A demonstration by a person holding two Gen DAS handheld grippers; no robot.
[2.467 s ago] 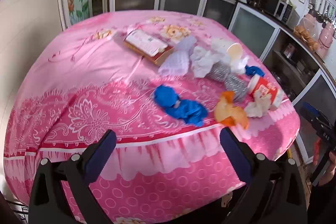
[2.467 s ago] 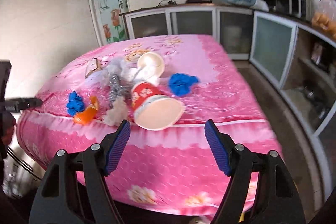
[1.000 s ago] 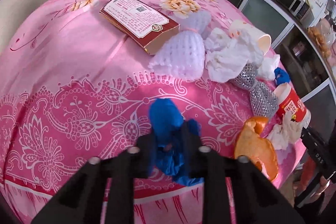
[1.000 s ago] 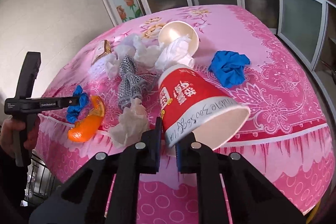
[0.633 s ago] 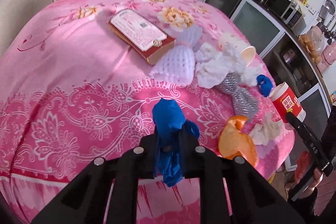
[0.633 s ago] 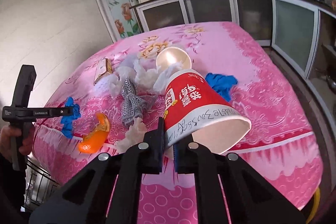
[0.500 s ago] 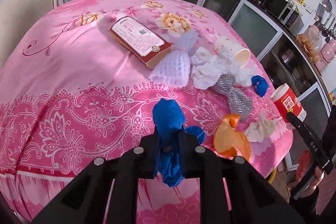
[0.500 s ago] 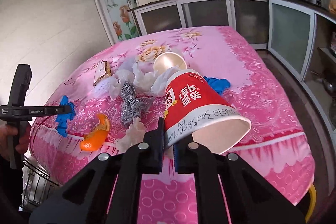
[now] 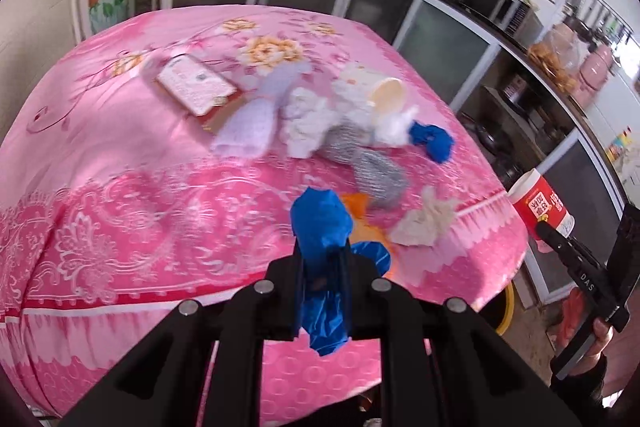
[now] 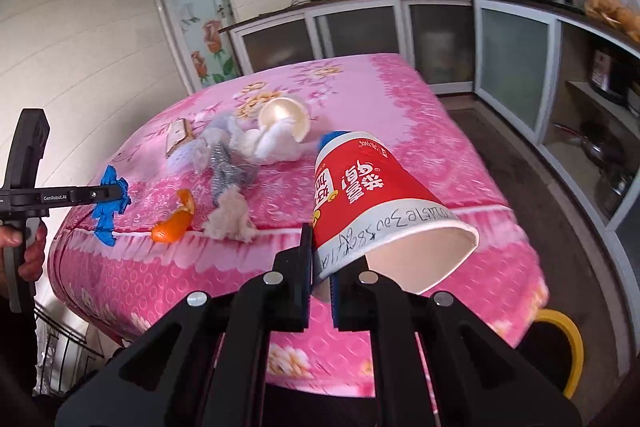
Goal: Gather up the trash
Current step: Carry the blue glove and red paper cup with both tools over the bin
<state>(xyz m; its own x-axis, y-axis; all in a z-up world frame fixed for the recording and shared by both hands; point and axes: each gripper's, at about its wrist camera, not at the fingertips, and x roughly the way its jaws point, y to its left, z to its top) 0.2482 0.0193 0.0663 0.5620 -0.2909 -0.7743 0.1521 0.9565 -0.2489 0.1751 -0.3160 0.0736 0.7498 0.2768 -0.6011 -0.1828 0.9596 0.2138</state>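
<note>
My left gripper (image 9: 323,269) is shut on a crumpled blue glove (image 9: 322,227) and holds it above the near edge of the pink table (image 9: 120,155). My right gripper (image 10: 320,267) is shut on the rim of a red paper cup (image 10: 360,195), held off the table's edge; the cup also shows in the left wrist view (image 9: 540,203). On the table lie an orange peel (image 10: 174,221), crumpled tissues (image 10: 230,215), a silver wrapper (image 10: 224,167), a white cup (image 10: 284,117), a second blue glove (image 9: 434,141) and a red box (image 9: 196,91).
A yellow-rimmed bin (image 10: 560,351) stands on the floor by the table's right corner. Kitchen cabinets (image 10: 360,31) run along the back and right walls. A wire rack (image 10: 60,343) stands at the lower left.
Both grippers have lifted and drawn back from the table with their loads. The red cup now hangs past the table's edge, nearer the bin.
</note>
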